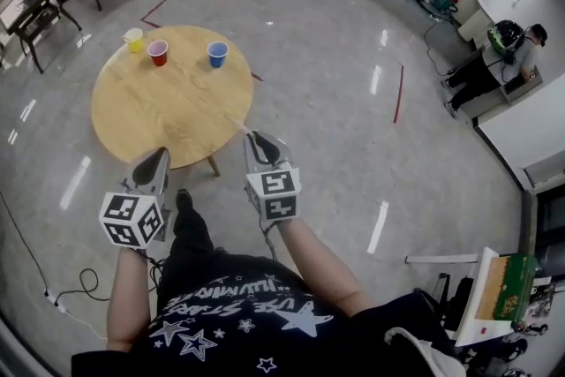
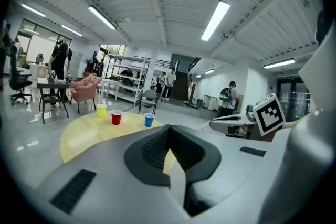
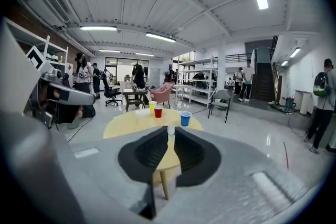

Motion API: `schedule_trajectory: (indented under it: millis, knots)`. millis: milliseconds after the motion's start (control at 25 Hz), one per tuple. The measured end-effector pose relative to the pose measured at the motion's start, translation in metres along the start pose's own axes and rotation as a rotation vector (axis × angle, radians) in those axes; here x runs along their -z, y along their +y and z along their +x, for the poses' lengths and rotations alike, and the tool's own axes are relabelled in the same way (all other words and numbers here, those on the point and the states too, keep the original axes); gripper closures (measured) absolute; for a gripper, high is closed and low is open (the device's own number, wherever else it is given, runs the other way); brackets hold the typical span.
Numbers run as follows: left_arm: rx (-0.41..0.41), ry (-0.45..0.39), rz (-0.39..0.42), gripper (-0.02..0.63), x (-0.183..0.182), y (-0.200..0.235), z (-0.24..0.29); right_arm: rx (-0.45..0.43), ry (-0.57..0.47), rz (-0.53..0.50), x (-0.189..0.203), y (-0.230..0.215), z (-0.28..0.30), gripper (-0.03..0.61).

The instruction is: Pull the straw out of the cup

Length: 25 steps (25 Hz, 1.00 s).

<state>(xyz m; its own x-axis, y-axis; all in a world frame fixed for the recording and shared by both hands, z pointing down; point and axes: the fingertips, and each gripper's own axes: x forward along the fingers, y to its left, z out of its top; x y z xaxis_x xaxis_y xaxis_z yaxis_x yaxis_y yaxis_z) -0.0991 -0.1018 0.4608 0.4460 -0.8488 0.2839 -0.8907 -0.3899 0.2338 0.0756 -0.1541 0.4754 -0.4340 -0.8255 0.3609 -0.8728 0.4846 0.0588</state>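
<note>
Wood, plastic, polished floor
The round pale wooden table (image 1: 168, 115) looks smooth; the yellow plastic cup (image 1: 133, 40), red plastic cup (image 1: 158, 53) and blue plastic cup (image 1: 217, 54) are slick, the thin whitish straw (image 3: 170, 131) smooth (plastic, seemingly), the grey floor (image 1: 335, 84) glossy.

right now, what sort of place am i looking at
Probably a big open lab or workshop hall: a glossy grey floor, long strip lights on a ribbed ceiling, metal shelving racks and a staircase at the far end.
</note>
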Motion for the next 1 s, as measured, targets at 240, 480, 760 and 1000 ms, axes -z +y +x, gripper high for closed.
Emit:
schedule_trajectory:
  millis: [240, 480, 760, 1000]
  knots:
    - [-0.024, -0.007, 0.006, 0.609, 0.007, -0.025, -0.025, -0.015, -0.008, -0.016, 0.007, 0.005, -0.033, 0.541]
    - [-0.020, -0.012, 0.018, 0.609, 0.009, -0.044, -0.038, -0.019, -0.007, -0.040, 0.009, 0.011, -0.056, 0.545]
    - [-0.018, -0.018, 0.023, 0.609, 0.013, -0.057, -0.044, -0.003, -0.014, -0.027, 0.014, 0.002, -0.071, 0.545]
    - [-0.038, -0.027, 0.002, 0.609, 0.018, -0.054, -0.053, -0.007, -0.007, -0.034, 0.017, 0.003, -0.074, 0.545]
